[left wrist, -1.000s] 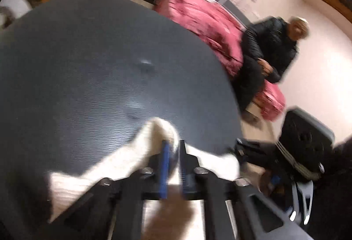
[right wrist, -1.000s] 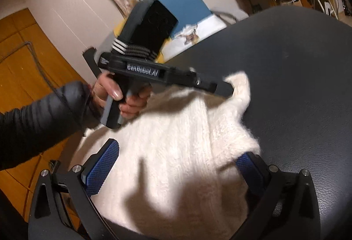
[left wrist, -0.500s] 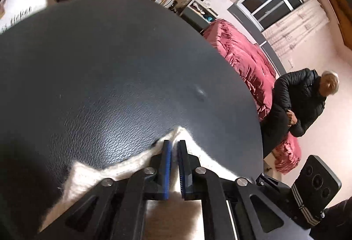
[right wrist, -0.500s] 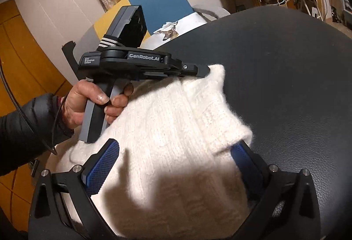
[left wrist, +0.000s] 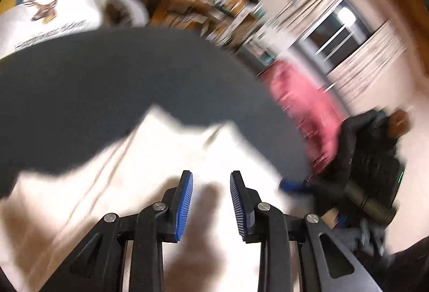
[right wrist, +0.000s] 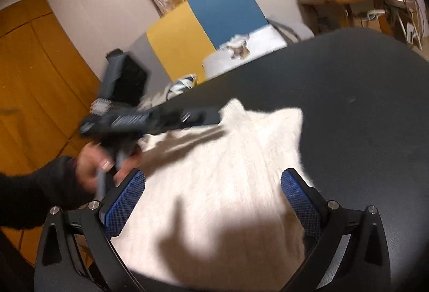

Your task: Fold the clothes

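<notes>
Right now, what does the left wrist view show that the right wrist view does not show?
Only the left wrist view shows the red bedding and a seated person in a dark jacket. Only the right wrist view shows the hand that holds the left gripper, and a blue and yellow panel. Both show the white sweater on the dark table, both grippers open above it, the right gripper wider.
</notes>
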A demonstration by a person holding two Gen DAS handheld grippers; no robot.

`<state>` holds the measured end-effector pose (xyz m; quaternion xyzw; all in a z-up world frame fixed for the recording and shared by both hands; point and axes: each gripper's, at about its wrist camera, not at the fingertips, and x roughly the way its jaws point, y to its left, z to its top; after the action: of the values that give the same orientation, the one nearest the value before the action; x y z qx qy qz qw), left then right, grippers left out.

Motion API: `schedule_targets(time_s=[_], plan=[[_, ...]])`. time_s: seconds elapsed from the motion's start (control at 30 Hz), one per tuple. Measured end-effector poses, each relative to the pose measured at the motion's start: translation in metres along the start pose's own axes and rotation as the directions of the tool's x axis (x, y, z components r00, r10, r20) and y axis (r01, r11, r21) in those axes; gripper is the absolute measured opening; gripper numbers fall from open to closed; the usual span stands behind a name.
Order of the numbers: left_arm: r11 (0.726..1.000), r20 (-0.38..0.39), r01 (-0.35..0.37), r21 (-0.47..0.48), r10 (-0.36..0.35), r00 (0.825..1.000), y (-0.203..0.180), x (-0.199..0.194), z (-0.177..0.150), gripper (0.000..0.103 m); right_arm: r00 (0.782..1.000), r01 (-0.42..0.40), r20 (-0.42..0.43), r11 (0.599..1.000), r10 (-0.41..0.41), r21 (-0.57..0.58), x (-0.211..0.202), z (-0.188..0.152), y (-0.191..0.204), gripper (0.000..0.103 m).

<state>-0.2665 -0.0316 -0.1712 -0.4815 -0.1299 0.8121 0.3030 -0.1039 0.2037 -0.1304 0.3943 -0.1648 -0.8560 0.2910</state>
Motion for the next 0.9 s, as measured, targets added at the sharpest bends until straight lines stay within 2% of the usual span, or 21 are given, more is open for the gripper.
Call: schedule_targets(time_s=[0.07,0.17,0.27,0.4,0.5,0.57,0.6,0.67,0.8,0.9], plan=[[0.999,0.018,0.006,-0.031,-0.006,1.0,0.005,-0.001,0.002,0.029,0.999,0.04,-0.033,0.998,-0.038,0.052,0.016,-0.002,-0.015,0.102],[1.0,0.05,-0.013,-0.027,0.015,0.999,0.001,-0.01,0.004,0.03,0.999,0.04,-0.038,0.996,-0.037,0.083,0.018,-0.002,-0.021,0.102],[0.999,0.104,-0.01,-0.03,0.014,0.995,-0.002,-0.031,-0.006,0.031,0.998,0.049,-0.038,0.999,-0.049,0.008,0.019,0.011,-0.008,0.102],[0.998,0.161,-0.059,-0.039,0.064,0.985,-0.004,-0.061,-0.027,0.031,0.999,0.022,-0.035,0.992,-0.026,-0.125,0.032,0.041,0.02,0.102],[0.991,0.148,-0.119,-0.058,0.126,0.981,0.007,-0.064,-0.038,0.031,0.994,0.047,-0.084,0.983,-0.063,-0.18,0.06,0.059,0.029,0.102],[0.978,0.099,-0.196,-0.072,0.203,0.974,0.016,-0.052,-0.043,0.031,0.981,0.103,-0.14,0.976,-0.131,-0.192,0.083,0.065,0.025,0.102],[0.974,0.088,-0.21,-0.083,0.218,0.972,0.019,-0.049,-0.043,0.032,0.966,0.145,-0.187,0.971,-0.181,-0.188,0.097,0.064,0.017,0.102],[0.976,0.105,-0.188,-0.107,0.199,0.974,0.021,-0.054,-0.038,0.032,0.936,0.187,-0.261,0.961,-0.238,-0.205,0.115,0.054,0.006,0.103],[0.983,0.182,-0.153,-0.099,0.169,0.969,0.016,-0.085,-0.045,0.032,0.939,0.2,-0.226,0.946,-0.259,-0.255,0.107,0.06,0.02,0.103],[0.982,0.19,-0.162,-0.093,0.177,0.966,0.011,-0.104,-0.067,0.032,0.965,0.092,-0.198,0.929,-0.172,-0.357,0.103,0.067,0.054,0.103]])
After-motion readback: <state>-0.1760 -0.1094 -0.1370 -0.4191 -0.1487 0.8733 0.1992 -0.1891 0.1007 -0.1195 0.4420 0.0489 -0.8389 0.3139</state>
